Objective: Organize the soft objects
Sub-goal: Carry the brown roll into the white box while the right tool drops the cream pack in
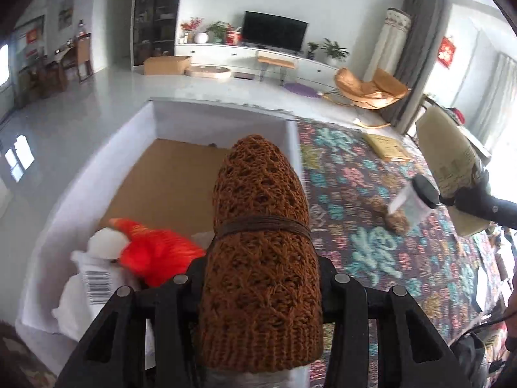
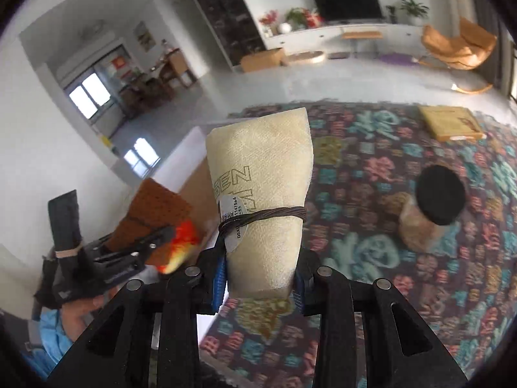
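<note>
Above the white box (image 1: 97,174), left gripper (image 1: 261,278) clamps brown knit hat (image 1: 258,226) mid-body; right gripper (image 2: 261,278) pinches tissue pack (image 2: 261,194). Both soft, light, likely compressible.

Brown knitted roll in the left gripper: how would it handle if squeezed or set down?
The brown knitted roll is open-weave yarn, so probably soft and light. Its cord binding likely keeps it from flopping open. Being rounded, it might roll when set down.

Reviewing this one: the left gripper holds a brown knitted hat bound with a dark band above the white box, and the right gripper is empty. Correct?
Not quite. The right gripper is not empty: in the right wrist view its jaws clamp a cream folded cloth bundle tied with a dark band. The rest stands: the left gripper holds the brown knitted hat above the white box.
</note>
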A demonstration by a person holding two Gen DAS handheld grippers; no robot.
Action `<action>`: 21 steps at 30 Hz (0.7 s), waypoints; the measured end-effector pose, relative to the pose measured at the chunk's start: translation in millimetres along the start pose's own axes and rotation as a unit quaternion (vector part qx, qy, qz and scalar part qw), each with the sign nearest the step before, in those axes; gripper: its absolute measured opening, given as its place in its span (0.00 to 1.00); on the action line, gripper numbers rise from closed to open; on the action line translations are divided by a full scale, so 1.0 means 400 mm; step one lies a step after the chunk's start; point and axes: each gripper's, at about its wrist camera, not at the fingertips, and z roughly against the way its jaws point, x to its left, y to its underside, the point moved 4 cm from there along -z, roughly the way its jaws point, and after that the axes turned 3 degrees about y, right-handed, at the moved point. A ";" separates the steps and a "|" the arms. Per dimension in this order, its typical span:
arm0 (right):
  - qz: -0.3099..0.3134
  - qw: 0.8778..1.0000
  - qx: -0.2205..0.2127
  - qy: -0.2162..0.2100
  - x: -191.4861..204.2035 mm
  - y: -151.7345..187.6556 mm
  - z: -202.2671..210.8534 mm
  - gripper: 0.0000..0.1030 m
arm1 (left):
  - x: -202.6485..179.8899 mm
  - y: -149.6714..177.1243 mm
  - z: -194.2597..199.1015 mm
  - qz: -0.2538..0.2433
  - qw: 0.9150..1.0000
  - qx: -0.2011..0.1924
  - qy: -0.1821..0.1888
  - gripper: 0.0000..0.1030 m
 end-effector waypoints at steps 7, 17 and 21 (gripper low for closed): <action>0.024 0.997 0.046 -0.050 0.213 -0.047 -0.284 0.70 | 0.118 0.079 0.006 0.022 0.997 -0.007 -0.080 0.93; 0.045 0.998 0.036 -0.015 0.203 0.016 -0.263 0.70 | 0.129 0.108 0.055 0.041 0.983 -0.017 -0.177 0.94; 0.075 0.997 0.013 0.028 0.209 0.036 -0.200 0.70 | 0.138 0.115 0.085 0.075 0.979 -0.028 -0.187 0.94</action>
